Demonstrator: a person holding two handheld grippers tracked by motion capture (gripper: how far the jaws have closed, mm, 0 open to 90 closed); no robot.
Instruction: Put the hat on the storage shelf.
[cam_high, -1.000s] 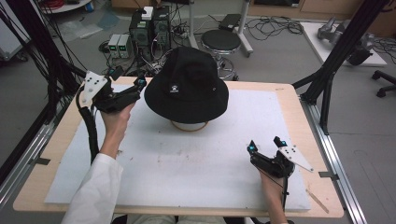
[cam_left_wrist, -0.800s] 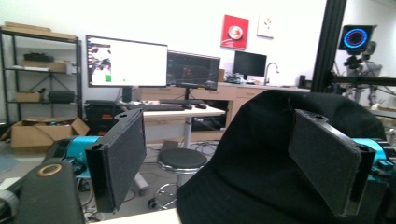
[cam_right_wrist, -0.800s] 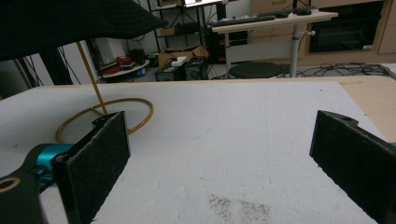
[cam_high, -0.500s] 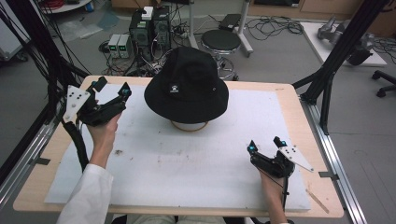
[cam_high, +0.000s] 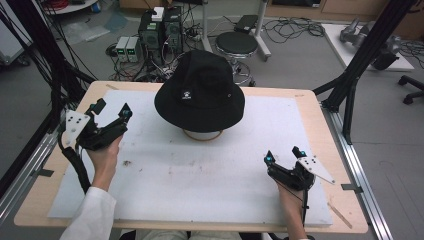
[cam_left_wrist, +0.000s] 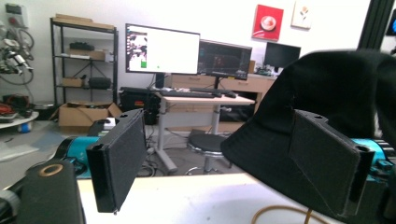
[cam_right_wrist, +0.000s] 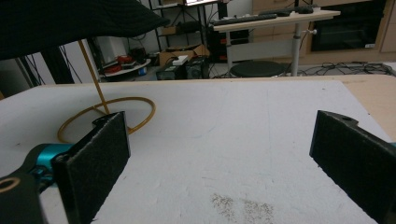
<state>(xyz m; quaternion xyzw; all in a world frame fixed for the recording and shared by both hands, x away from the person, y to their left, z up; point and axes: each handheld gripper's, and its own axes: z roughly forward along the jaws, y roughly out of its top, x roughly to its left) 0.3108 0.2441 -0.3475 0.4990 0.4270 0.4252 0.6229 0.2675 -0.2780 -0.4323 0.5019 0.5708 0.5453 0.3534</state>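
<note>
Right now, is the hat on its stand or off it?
On it: the black hat sits atop the stand, whose wire ring base rests on the table below.

High cam overhead facing fwd; gripper cams low (both catch hat (cam_high: 200, 92)).

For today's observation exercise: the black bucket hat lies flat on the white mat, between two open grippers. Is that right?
Not quite. The black bucket hat doesn't lie flat on the white mat; it sits raised on a thin wire stand, as the right gripper view shows. Both the left gripper and right gripper are open.
</note>
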